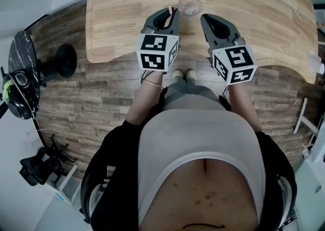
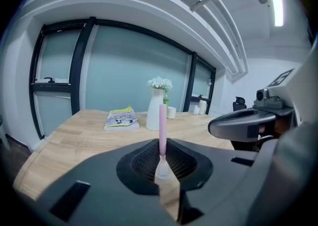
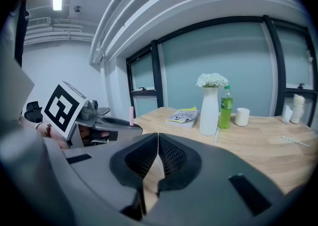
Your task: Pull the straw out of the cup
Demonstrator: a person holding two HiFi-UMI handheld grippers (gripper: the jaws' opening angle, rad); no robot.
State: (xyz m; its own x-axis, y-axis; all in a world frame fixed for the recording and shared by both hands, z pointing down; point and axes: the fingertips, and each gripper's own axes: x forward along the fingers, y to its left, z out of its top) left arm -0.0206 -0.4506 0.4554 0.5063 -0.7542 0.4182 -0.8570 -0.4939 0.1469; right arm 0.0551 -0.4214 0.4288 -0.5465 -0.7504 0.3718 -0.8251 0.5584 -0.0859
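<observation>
— While the left tongs (image 2: 162, 146) clamp the upright straw (image 2: 162, 120) just beside the cup (image 1: 190, 5), the right tongs (image 3: 158, 146) sit together, empty. Risk?
— Cup stands unheld on the surface (image 1: 127, 1); a slanted pull could tip it, or the thin straw could slip the grip.

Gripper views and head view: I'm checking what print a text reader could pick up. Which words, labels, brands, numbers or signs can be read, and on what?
No text can be read in any view.
Yellow-and-white booklet on the table: cover print too blurred to read.
Green plastic bottle: label too small to read.
Black-and-white marker cubes: square coded patterns, no letters or numbers.
</observation>
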